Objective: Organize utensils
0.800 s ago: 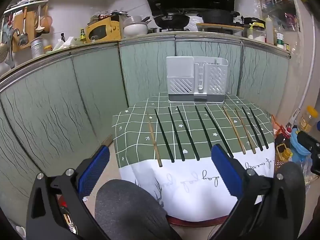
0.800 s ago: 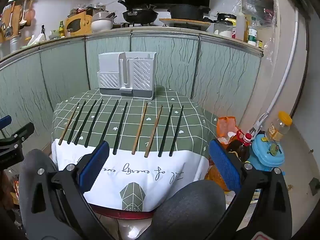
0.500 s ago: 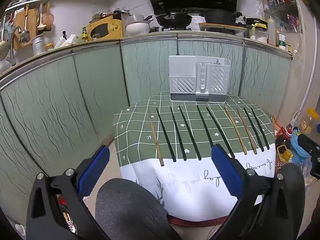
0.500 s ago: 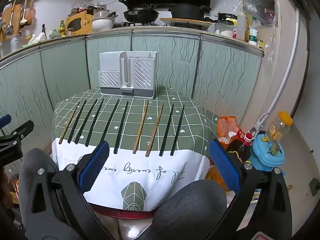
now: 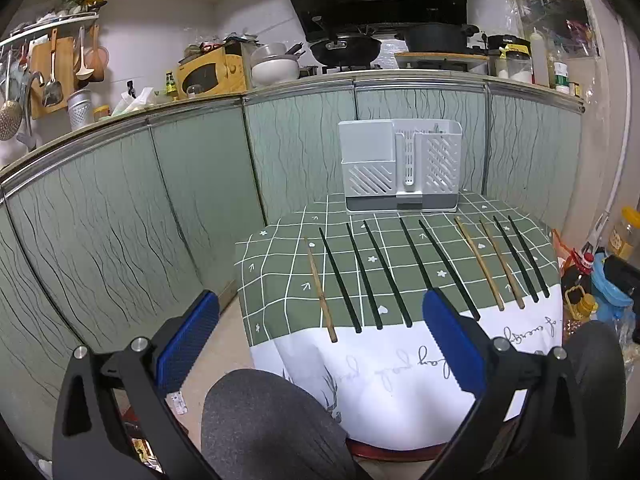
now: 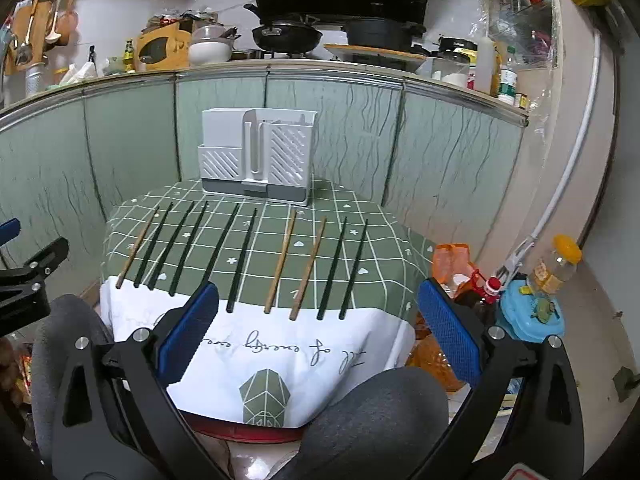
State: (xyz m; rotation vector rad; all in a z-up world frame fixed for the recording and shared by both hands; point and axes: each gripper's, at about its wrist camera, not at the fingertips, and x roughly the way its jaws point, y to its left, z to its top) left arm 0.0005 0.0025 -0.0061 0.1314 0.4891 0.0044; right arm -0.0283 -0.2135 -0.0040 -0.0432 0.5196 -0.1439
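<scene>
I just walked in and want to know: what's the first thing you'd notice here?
A neat row of chopsticks, mostly dark with three wooden ones, lies side by side on the green checked tablecloth. Behind them, at the table's far edge, stands a white utensil holder. Nearest the camera, wide-open blue gripper fingers frame the view.

black wok (image 5: 346, 49) on stove

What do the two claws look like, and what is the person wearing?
Both look alike. The left claw and right claw each have two black angular fingers with silver bolts and bumpy blue pads on the insides. No cables show. The person wears grey ribbed trousers.
</scene>
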